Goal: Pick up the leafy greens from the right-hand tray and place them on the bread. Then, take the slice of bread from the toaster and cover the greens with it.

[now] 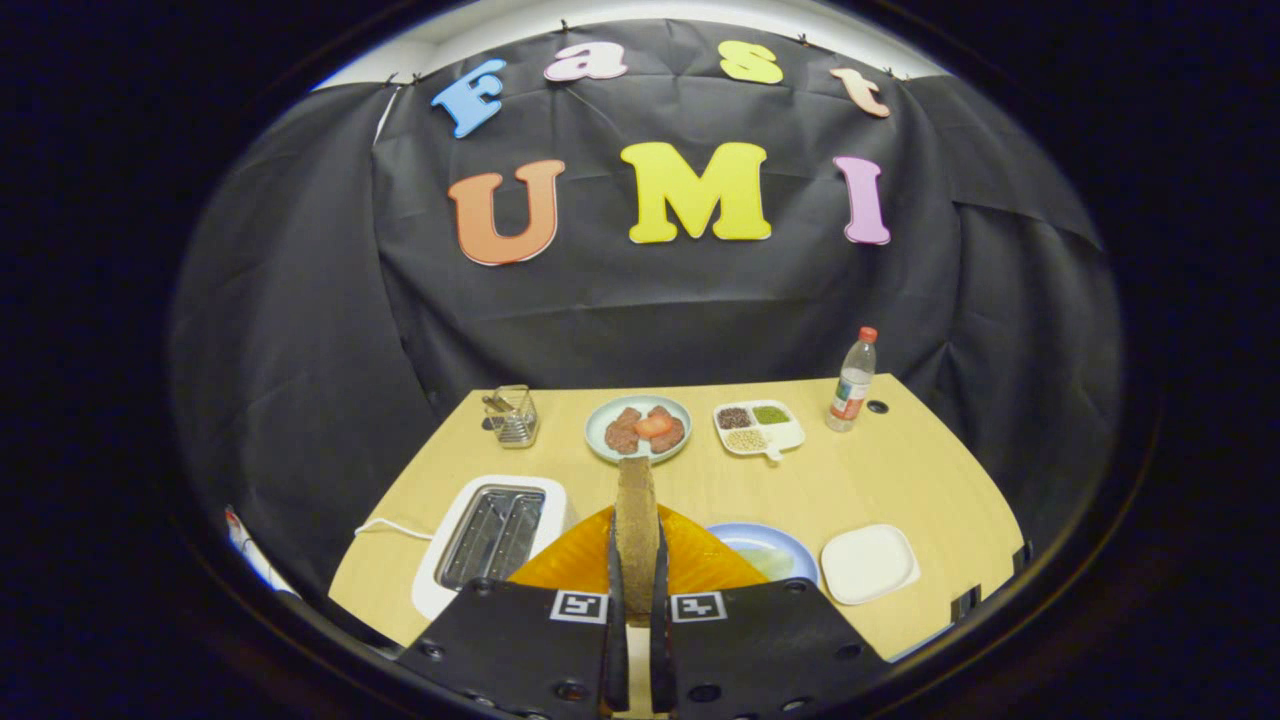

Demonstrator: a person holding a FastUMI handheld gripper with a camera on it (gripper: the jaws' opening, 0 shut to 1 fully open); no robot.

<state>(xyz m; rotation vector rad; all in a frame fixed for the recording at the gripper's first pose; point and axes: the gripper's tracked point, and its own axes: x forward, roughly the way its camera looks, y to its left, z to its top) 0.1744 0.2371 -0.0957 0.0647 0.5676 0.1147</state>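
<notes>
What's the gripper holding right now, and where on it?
The gripper holds a slice of bread on edge: the fingers press its two flat faces at the lower end, and the rest stands up ahead of them, over the orange plate.

The one camera rides on the gripper and looks forward along its two fingers, which rise from the bottom of the view clamped on an upright bread slice. It sits above the near edge of the table, tilted slightly down, facing the booth's back wall. The toaster lies close below; the plate and bottle stand far across.
</notes>
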